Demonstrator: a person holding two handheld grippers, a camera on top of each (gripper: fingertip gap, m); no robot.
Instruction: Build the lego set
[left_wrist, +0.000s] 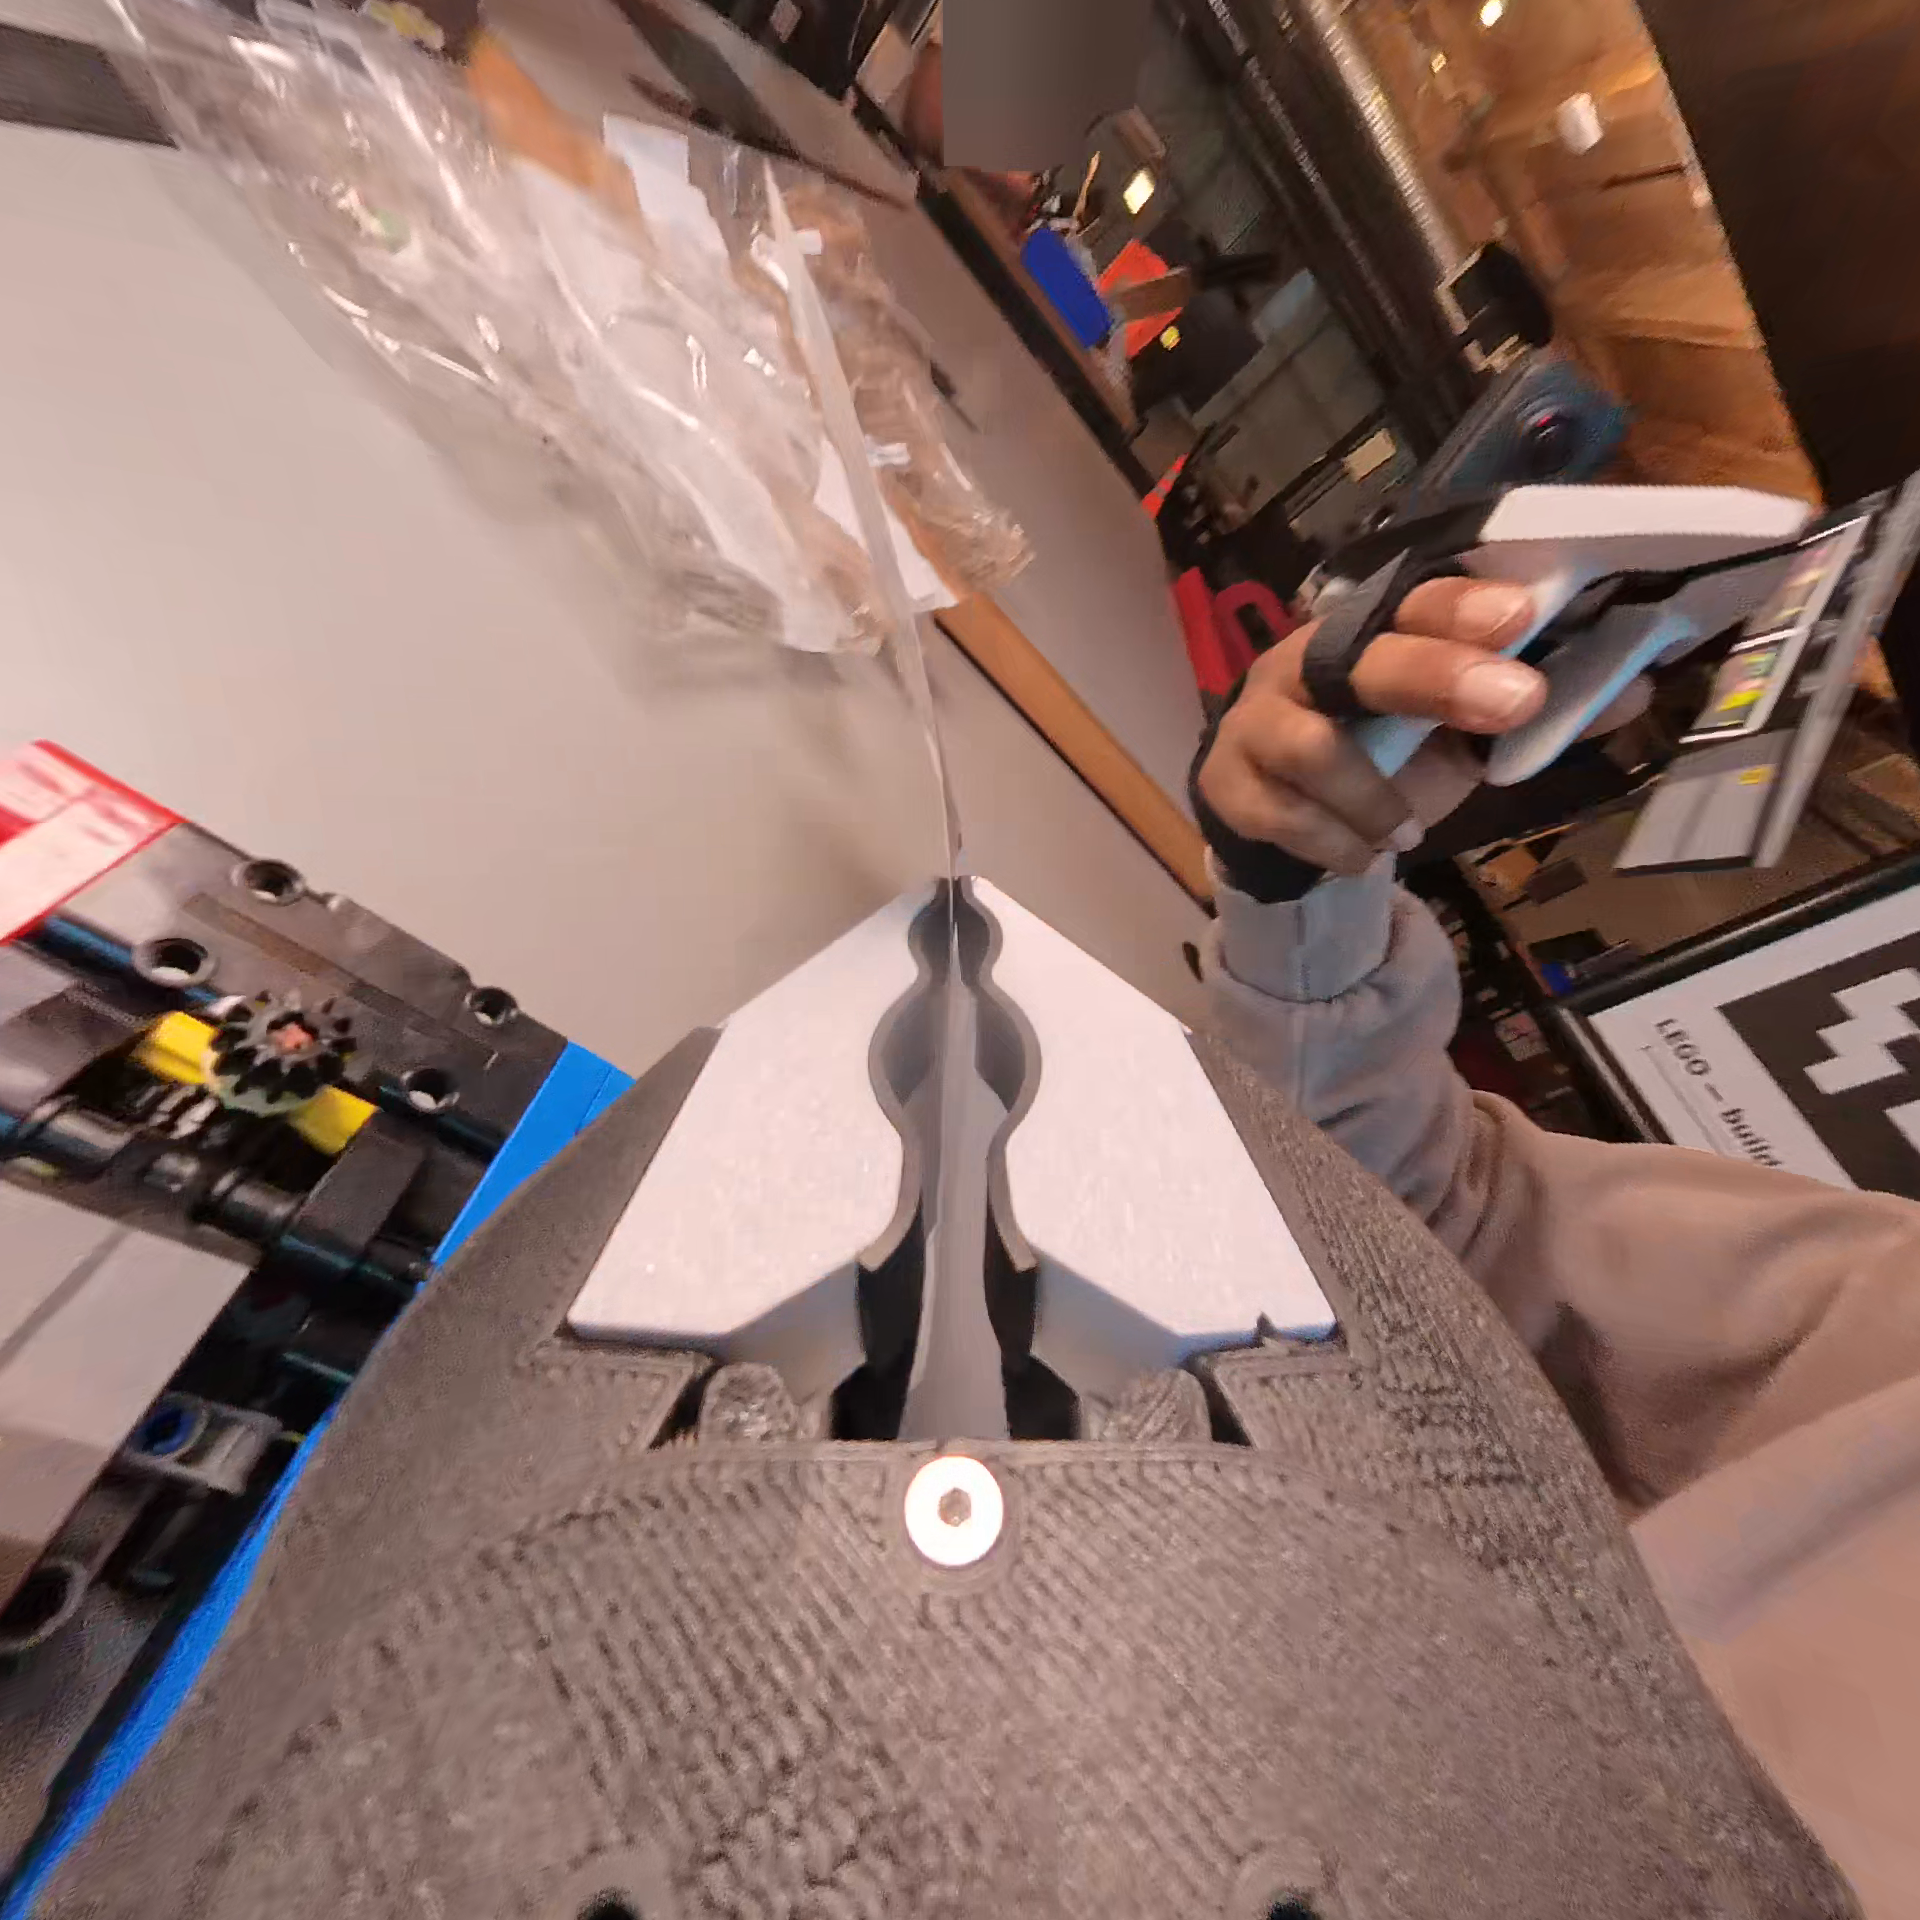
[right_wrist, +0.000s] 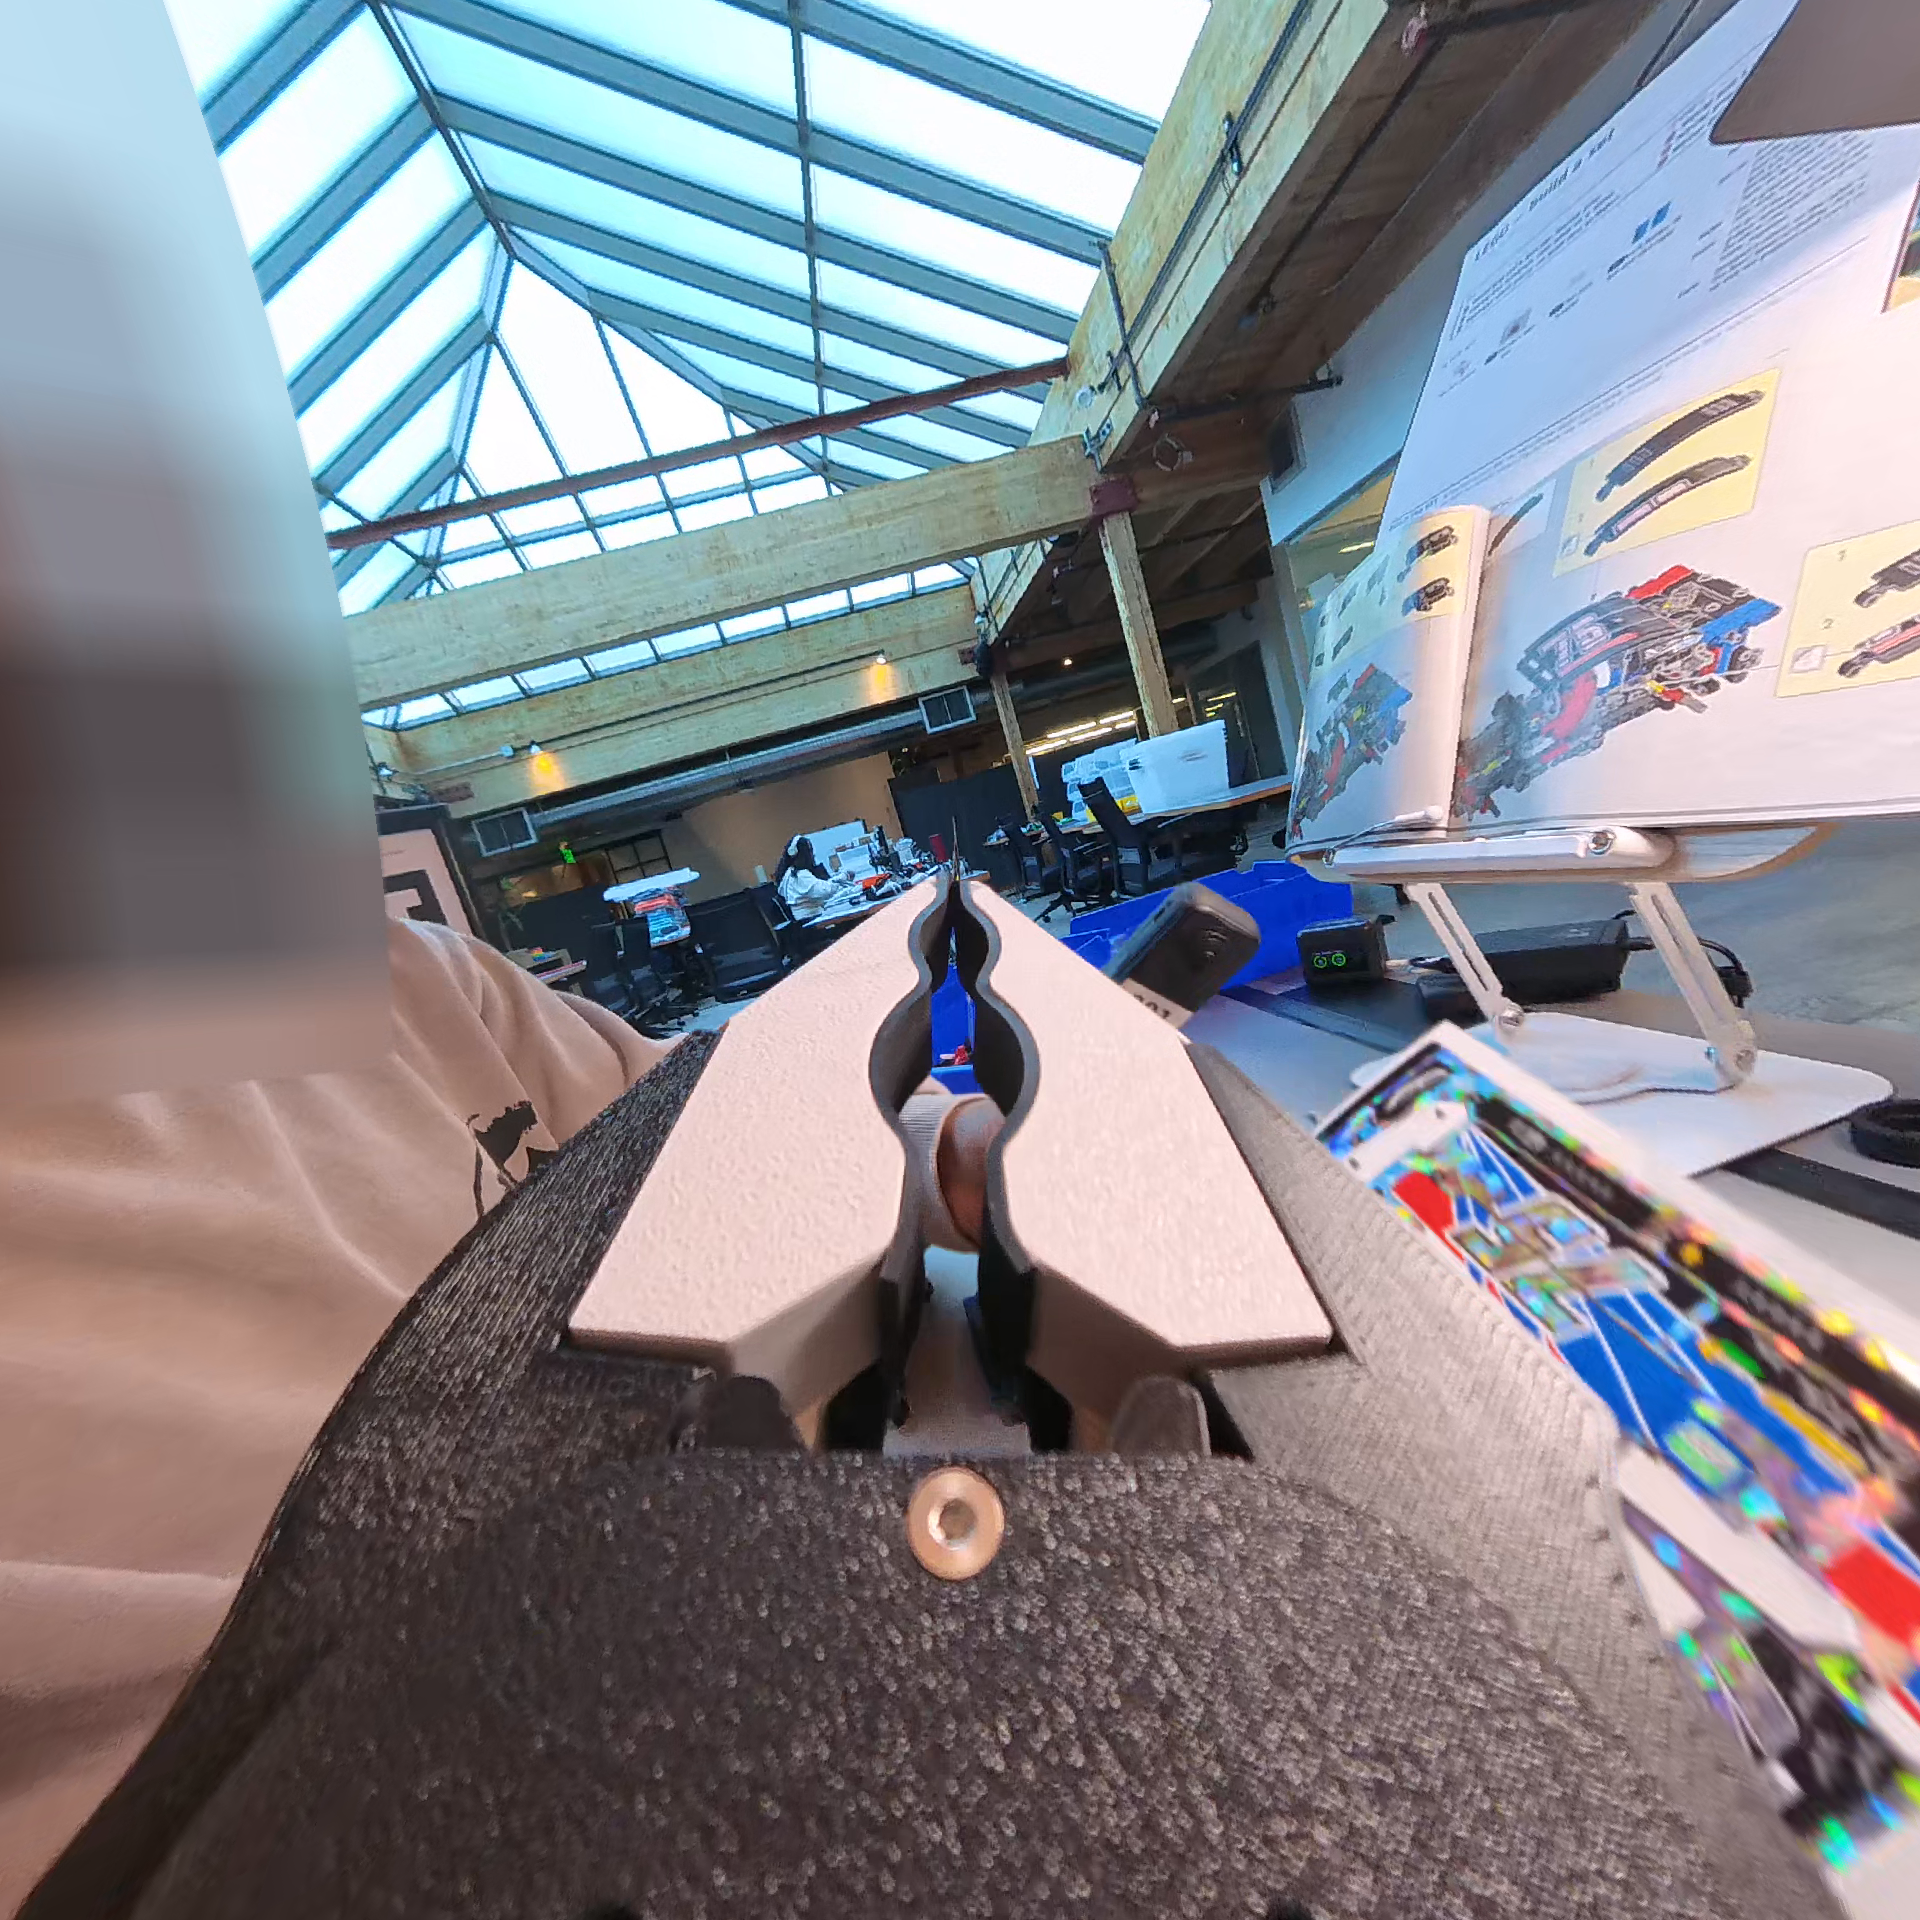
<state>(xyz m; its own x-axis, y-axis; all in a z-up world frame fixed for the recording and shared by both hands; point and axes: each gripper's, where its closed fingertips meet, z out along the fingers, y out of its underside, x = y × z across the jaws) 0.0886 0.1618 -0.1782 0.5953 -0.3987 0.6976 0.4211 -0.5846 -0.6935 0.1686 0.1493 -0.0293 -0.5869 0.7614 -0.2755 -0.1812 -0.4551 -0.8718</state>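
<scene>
Left gripper (left_wrist: 954, 883): jaws closed on clear crinkled plastic bag (left_wrist: 623, 343), lifted above the grey tabletop (left_wrist: 312, 623). Right gripper (right_wrist: 956, 883): jaws pressed together; nothing clearly gripped.

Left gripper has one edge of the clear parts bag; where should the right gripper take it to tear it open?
Grip the clear parts bag on its flat top edge just above the left gripper, coming from the right. That strip is pulled taut and holds no parts.

printed sign (left_wrist: 1704, 1091), instruction booklet (right_wrist: 1662, 582), writing withheld
</scene>
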